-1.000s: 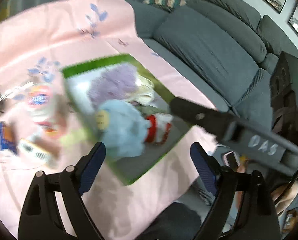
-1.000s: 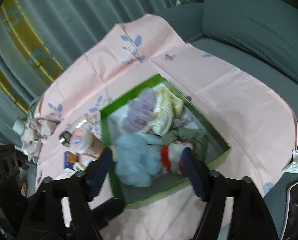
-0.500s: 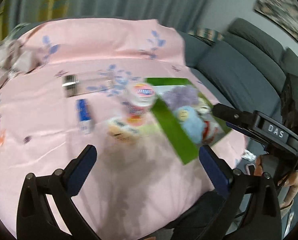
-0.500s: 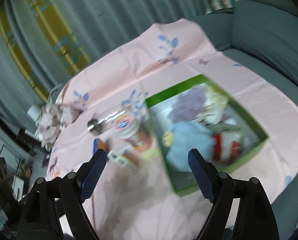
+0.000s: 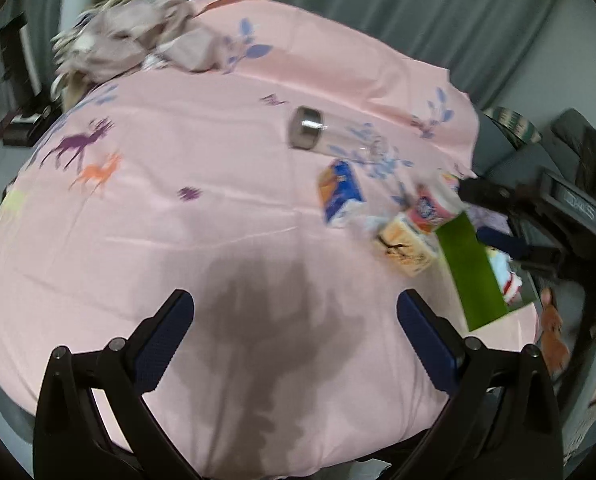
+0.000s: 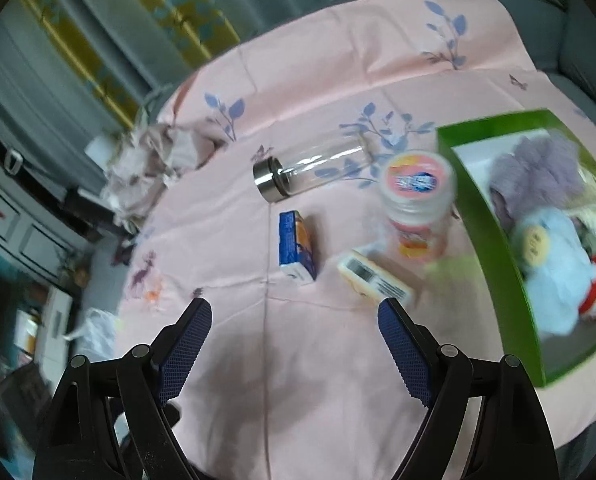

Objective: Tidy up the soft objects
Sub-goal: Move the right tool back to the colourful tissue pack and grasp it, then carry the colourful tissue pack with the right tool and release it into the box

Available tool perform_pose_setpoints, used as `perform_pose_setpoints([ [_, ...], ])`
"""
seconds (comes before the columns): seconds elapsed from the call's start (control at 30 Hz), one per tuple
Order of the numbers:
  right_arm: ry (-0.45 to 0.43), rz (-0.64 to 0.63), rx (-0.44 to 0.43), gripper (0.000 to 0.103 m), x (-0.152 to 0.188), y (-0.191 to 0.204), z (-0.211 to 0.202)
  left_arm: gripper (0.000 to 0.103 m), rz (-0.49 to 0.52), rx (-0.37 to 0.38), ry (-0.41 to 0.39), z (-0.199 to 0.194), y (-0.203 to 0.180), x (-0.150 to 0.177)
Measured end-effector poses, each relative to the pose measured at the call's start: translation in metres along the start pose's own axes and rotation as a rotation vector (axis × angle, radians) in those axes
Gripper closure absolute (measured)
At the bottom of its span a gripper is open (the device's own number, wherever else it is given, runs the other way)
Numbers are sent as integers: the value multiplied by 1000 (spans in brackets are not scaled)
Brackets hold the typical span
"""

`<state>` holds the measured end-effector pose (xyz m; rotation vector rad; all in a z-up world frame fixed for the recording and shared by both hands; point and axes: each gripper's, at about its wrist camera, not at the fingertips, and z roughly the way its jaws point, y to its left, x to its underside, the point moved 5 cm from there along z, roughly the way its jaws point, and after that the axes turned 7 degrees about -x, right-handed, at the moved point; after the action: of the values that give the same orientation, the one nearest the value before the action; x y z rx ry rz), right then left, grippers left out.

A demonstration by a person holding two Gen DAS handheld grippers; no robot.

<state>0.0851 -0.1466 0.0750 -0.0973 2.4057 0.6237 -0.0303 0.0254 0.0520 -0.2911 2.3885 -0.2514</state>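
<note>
left gripper: jaws just opened wide, nothing held, above bare pink tablecloth | right gripper: jaws just opened wide, empty | soft toys: packed in green box at the cloth's right edge | crumpled cloth: left at far-left edge
</note>
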Motion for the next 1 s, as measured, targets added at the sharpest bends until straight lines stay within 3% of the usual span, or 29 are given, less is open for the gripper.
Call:
perform_pose_setpoints([
  [0.27, 94, -111, 78, 22, -23, 36, 77, 2, -40, -25, 15, -2, 20, 9],
  [0.37, 129, -106, 152, 25, -28, 34, 103, 2, -42, -16, 13, -6, 21, 10],
  [0.43, 157, -118, 205, 36, -31, 31, 120, 2, -44, -12, 17, -7, 22, 12],
  [0.5, 162, -150, 260, 38, -31, 28, 132, 2, -44, -12, 19, -7, 24, 12],
  [0.53, 161, -162, 272, 52, -31, 27, 135, 2, -46, -13, 18, -8, 26, 13],
  [0.63, 161, -201, 296, 78, -30, 25, 138, 2, -59, -9, 21, -7, 28, 12],
  [0.73, 165, -199, 229, 80, -26, 28, 132, 2, -73, -2, 24, -6, 30, 12],
  [1.0, 202, -90, -98, 80, 24, 37, 90, 2, -92, 9, 26, -6, 32, 13],
])
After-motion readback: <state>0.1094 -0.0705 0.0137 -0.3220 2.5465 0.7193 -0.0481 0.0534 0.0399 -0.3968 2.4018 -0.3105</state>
